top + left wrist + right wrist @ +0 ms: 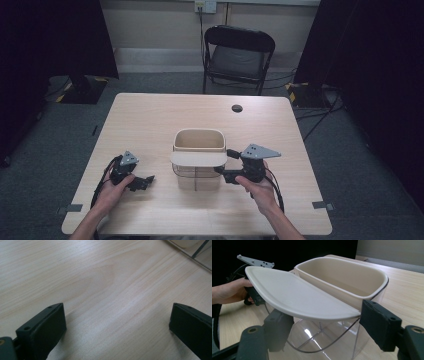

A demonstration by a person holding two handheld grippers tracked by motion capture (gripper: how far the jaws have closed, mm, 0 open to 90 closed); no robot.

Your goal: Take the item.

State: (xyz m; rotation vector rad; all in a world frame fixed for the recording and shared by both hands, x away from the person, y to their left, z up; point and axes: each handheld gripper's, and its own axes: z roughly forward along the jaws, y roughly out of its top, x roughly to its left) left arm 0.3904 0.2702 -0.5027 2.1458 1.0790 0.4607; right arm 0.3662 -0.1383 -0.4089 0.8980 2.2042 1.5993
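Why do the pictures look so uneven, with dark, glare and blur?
High view: black curtains either side, table evenly lit. Right gripper view: glare streak on the clear container, near jaws blurred. Left gripper view: jaws soft, wood grain sharper.

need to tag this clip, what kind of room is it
Probably a lab or recording room, not a home: a bare wooden table, one folding chair against the wall, black curtains either side, cables on the grey carpet.

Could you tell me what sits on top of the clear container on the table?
A beige inner tub sits in the clear container, and a flat beige lid covers its near half. The tub's floor is out of sight.
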